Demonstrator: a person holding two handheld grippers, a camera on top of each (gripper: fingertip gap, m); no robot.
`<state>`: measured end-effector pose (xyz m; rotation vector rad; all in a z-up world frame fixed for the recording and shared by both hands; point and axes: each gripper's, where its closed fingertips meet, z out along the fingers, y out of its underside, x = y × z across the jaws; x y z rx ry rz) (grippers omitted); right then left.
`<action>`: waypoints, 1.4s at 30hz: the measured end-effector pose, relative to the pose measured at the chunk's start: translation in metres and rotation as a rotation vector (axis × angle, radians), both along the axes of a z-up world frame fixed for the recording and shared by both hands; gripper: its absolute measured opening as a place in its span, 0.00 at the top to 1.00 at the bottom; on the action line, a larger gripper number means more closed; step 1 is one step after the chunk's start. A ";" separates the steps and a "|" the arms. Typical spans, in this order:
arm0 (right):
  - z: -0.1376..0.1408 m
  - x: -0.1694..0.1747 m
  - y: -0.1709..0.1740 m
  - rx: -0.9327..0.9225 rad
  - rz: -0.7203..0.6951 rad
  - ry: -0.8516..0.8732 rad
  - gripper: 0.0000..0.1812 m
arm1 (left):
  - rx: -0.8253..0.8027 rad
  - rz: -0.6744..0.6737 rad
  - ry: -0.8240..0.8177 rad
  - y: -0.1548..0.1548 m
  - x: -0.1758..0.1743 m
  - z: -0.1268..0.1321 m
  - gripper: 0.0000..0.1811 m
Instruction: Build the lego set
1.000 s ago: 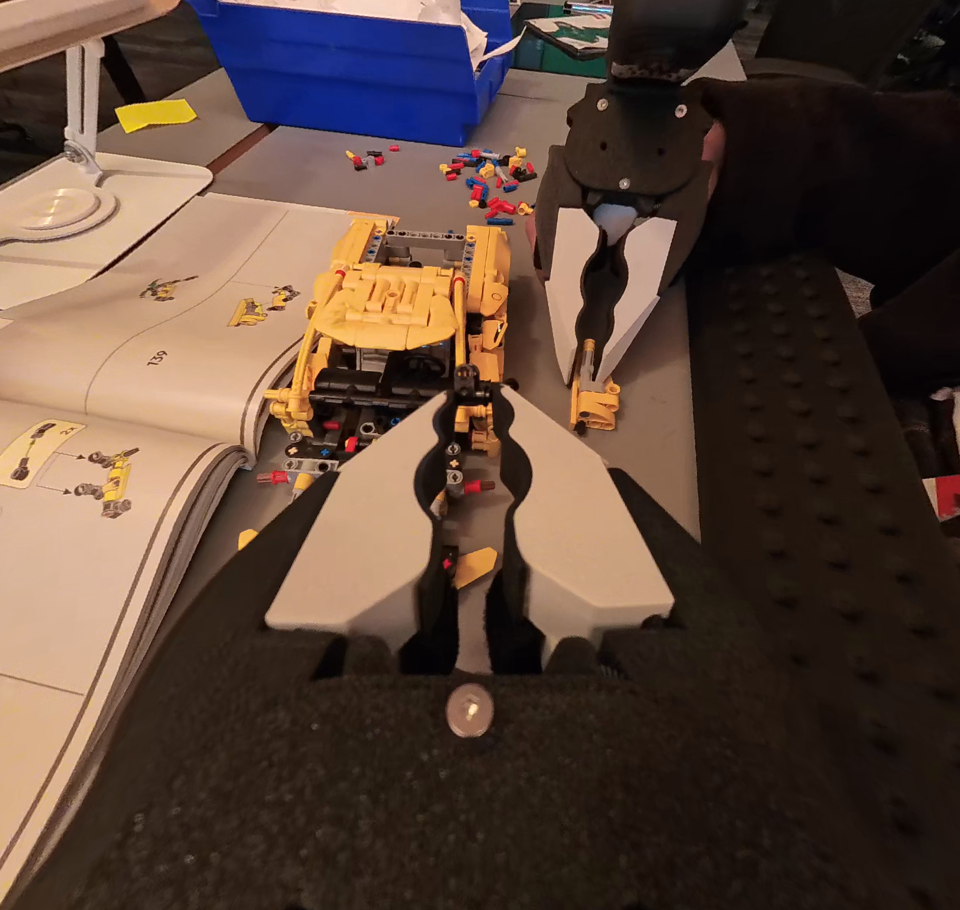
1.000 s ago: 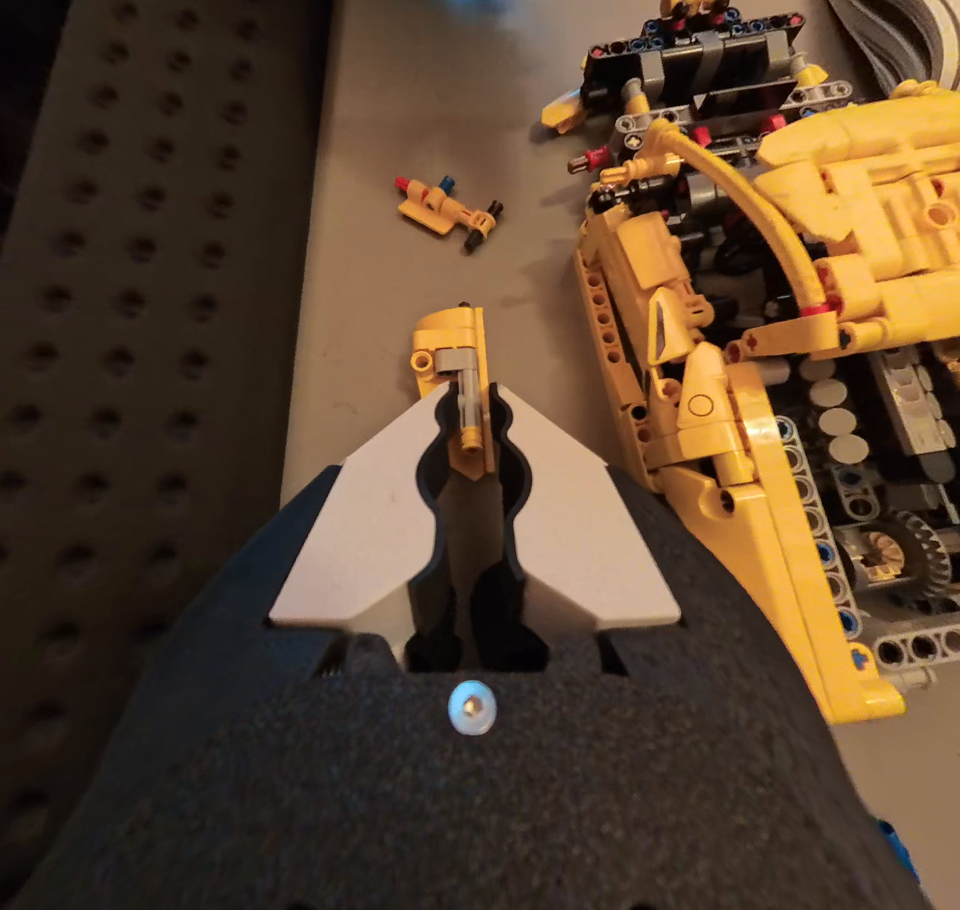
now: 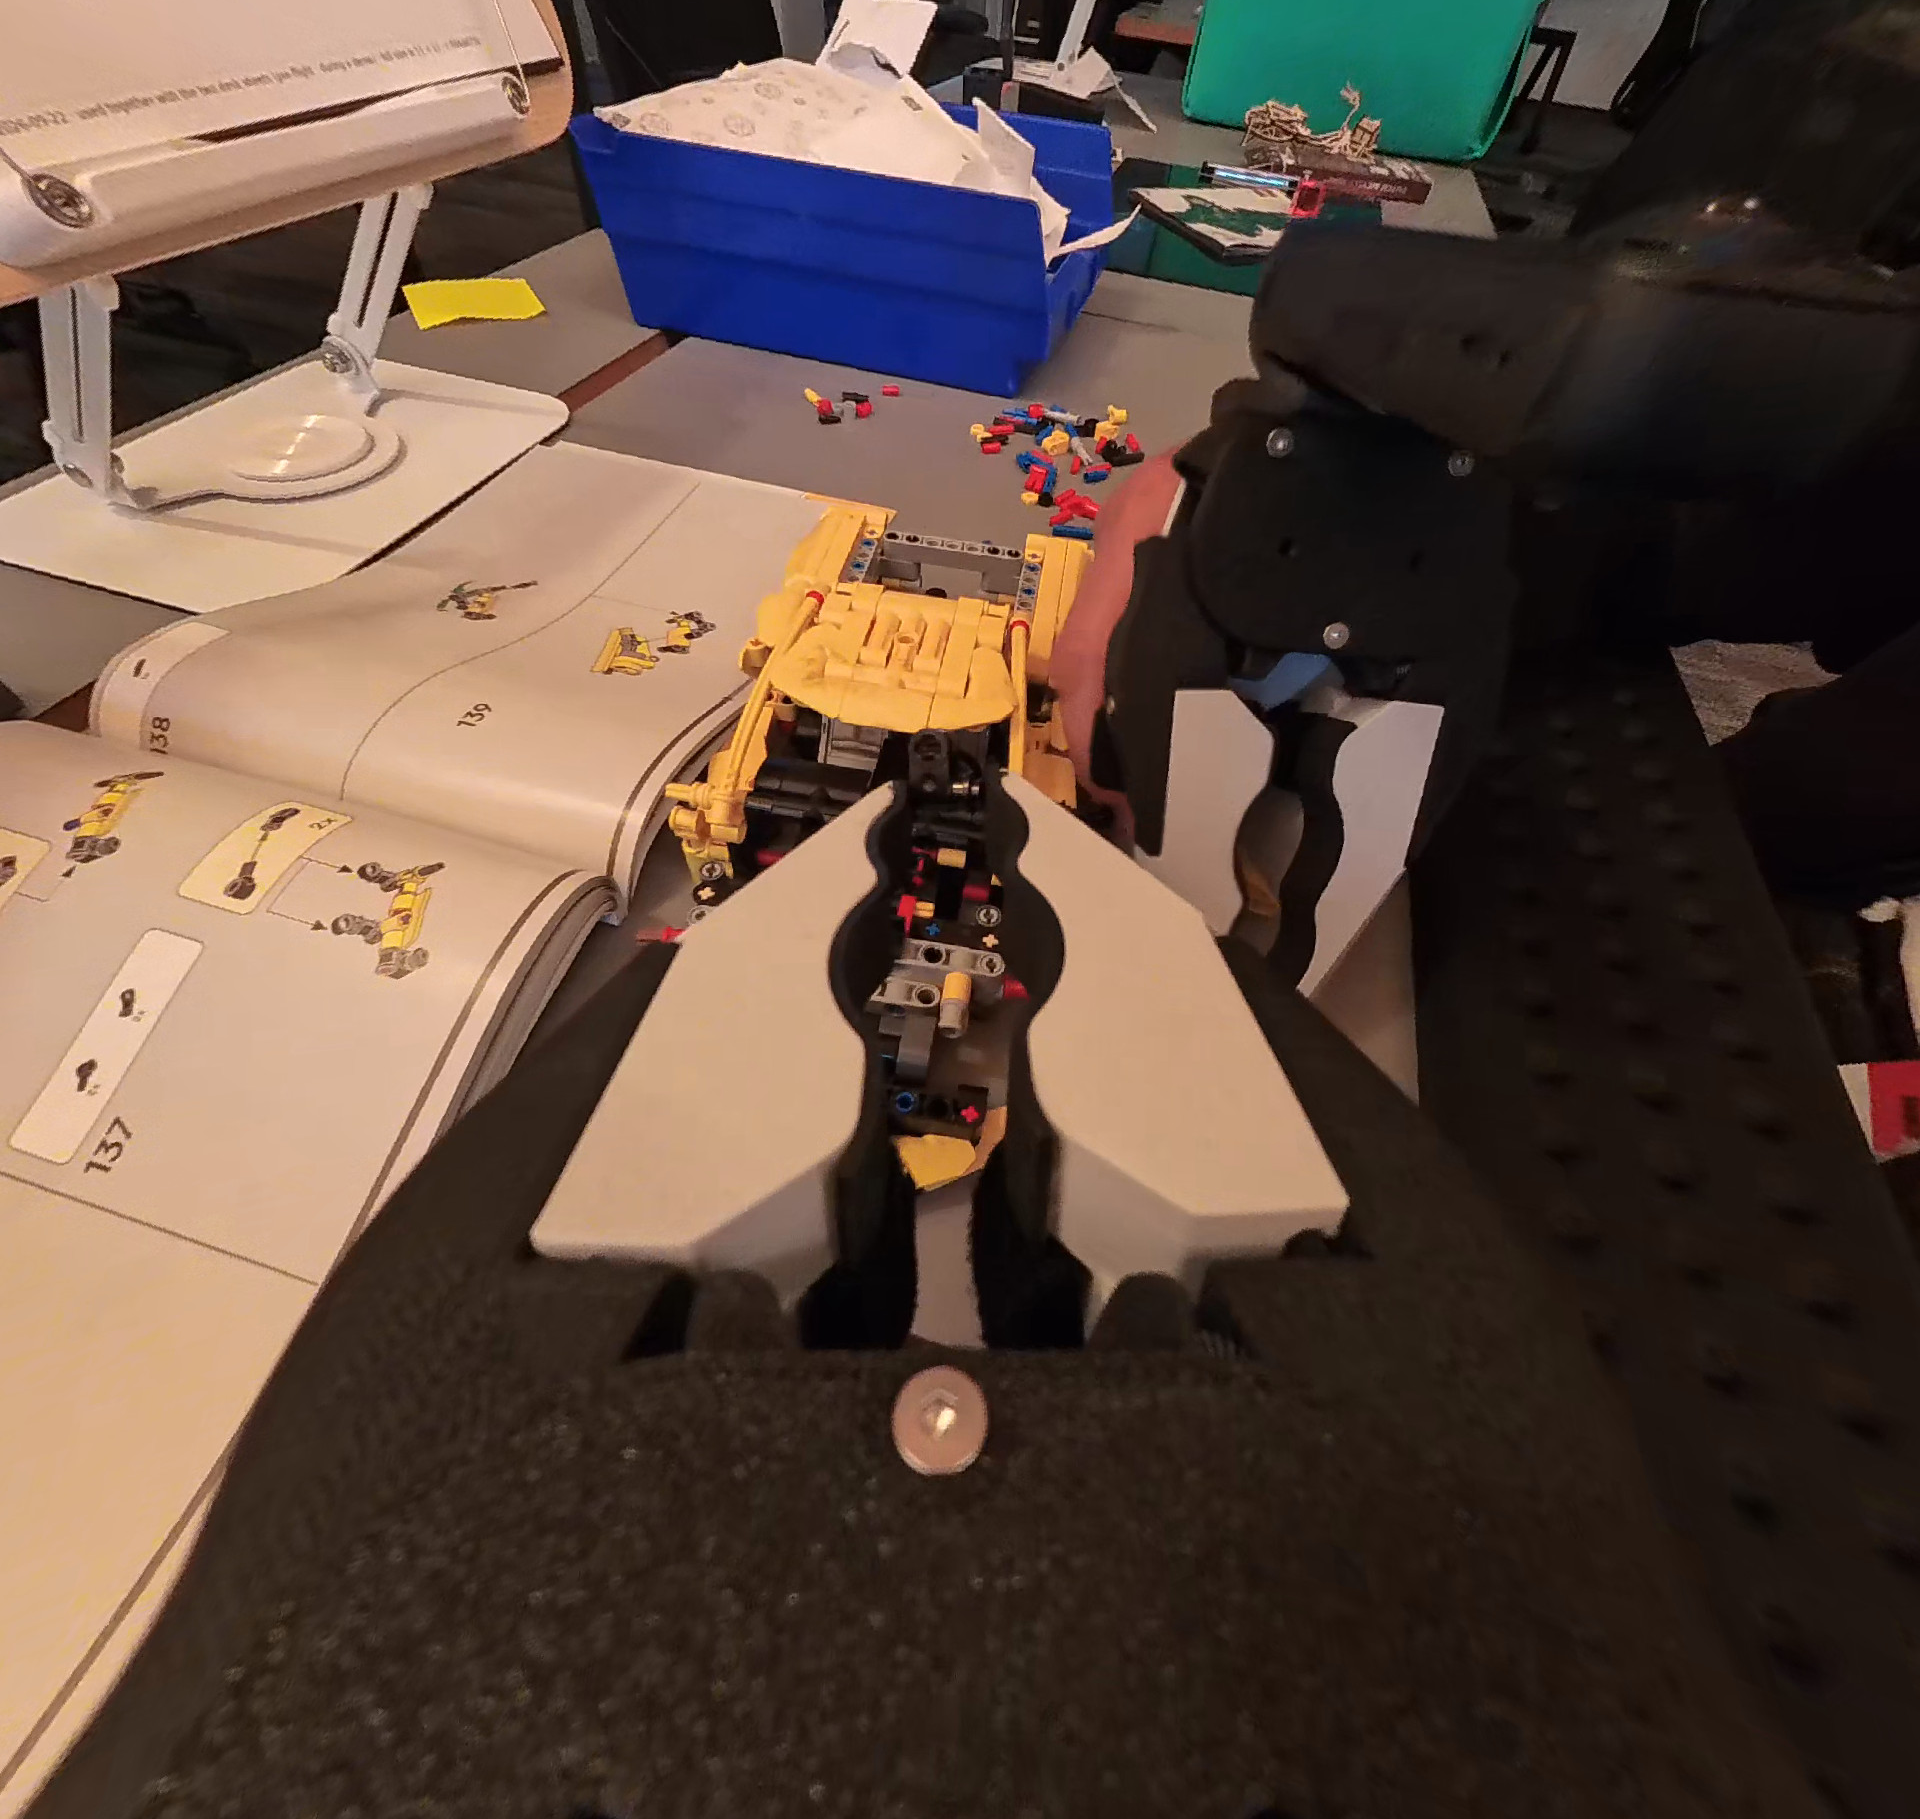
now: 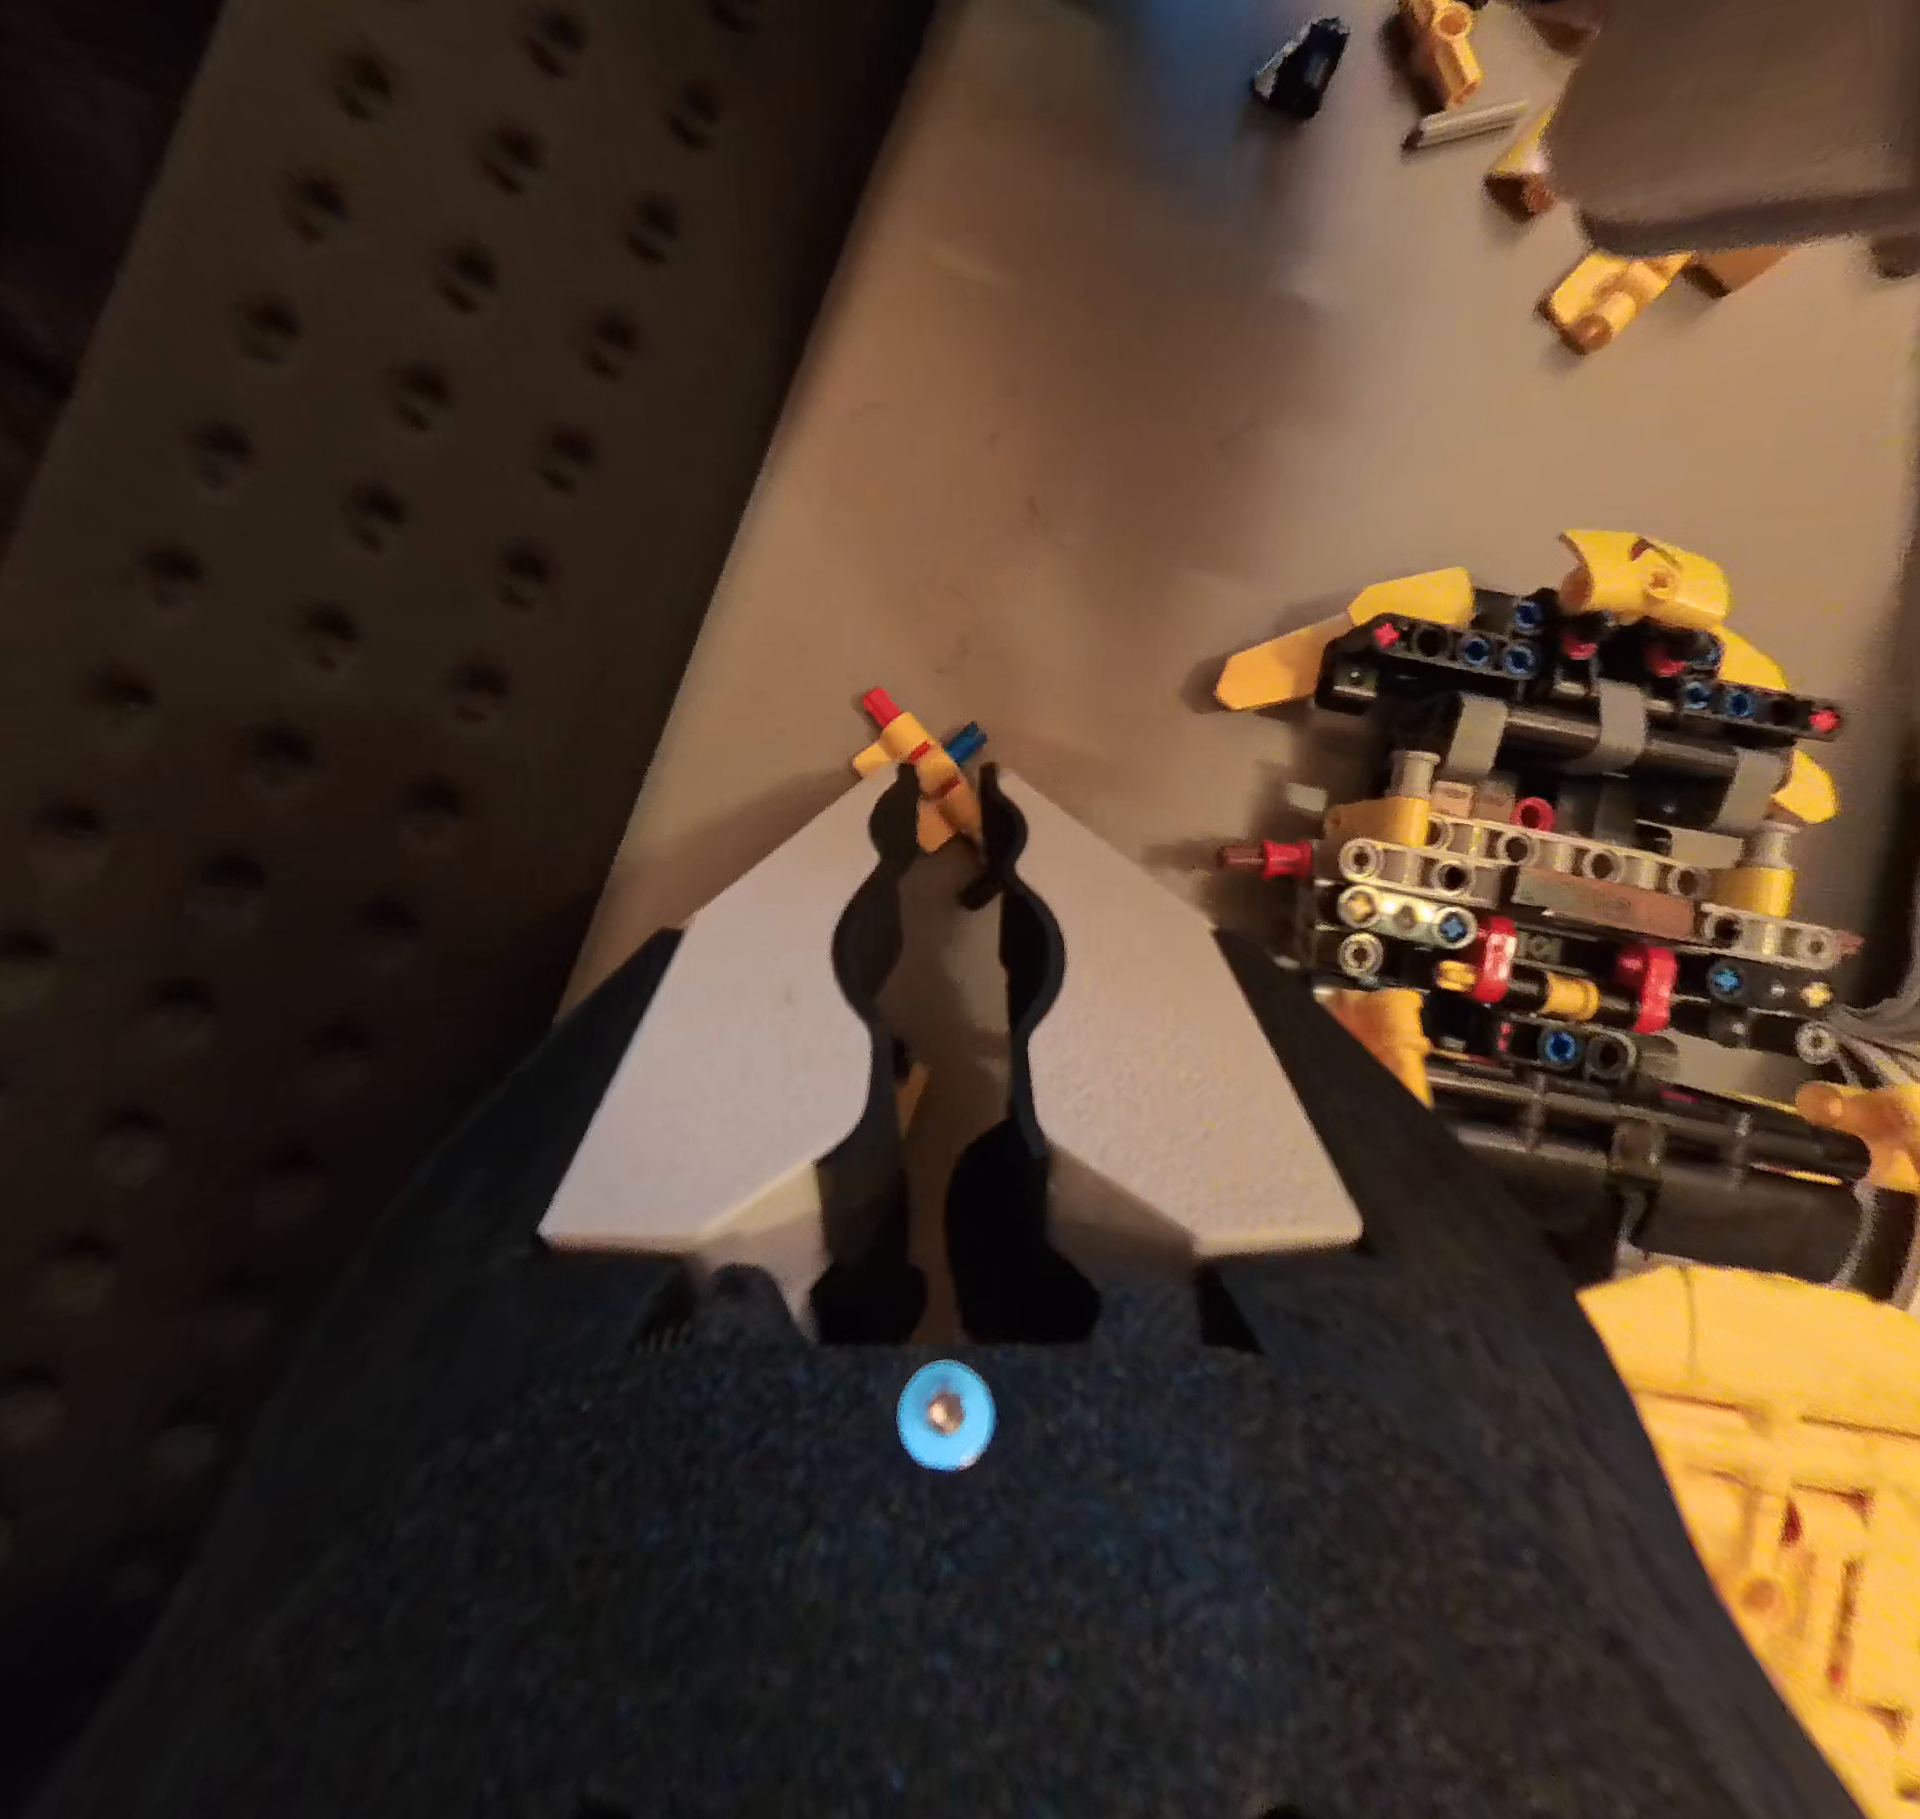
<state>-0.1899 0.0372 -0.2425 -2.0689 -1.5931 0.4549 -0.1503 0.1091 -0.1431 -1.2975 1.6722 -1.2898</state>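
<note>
Gripper (image 3: 940,793) before paper-stuffed blue bin (image 3: 831,283)

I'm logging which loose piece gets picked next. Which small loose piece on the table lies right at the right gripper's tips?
The small yellow piece with red and blue pins, right at the right gripper; the other loose yellow pieces lie far off.

I see a blue bin (image 3: 831,273) stuffed with white crumpled paper (image 3: 831,107). A yellow note (image 3: 473,302) lies beside a white stand (image 3: 291,439).
</note>
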 end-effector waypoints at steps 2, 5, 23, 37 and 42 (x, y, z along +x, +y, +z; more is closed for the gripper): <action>-0.002 0.004 -0.006 -0.036 -0.015 -0.016 0.96 | -0.001 0.001 -0.002 0.000 0.000 0.001 0.93; -0.002 0.009 -0.015 -0.049 -0.034 -0.046 0.93 | 0.000 -0.002 -0.003 0.000 0.000 0.001 0.93; 0.011 -0.006 -0.010 0.009 -0.064 0.096 0.97 | 0.022 -0.071 -0.063 -0.014 -0.005 0.011 0.93; 0.101 0.040 0.007 0.088 -0.295 0.563 0.97 | 0.362 -0.204 -0.176 -0.061 -0.003 0.002 0.93; 0.098 0.039 0.005 0.051 -0.288 0.576 0.97 | 0.333 -0.214 -0.204 -0.068 -0.001 0.004 0.93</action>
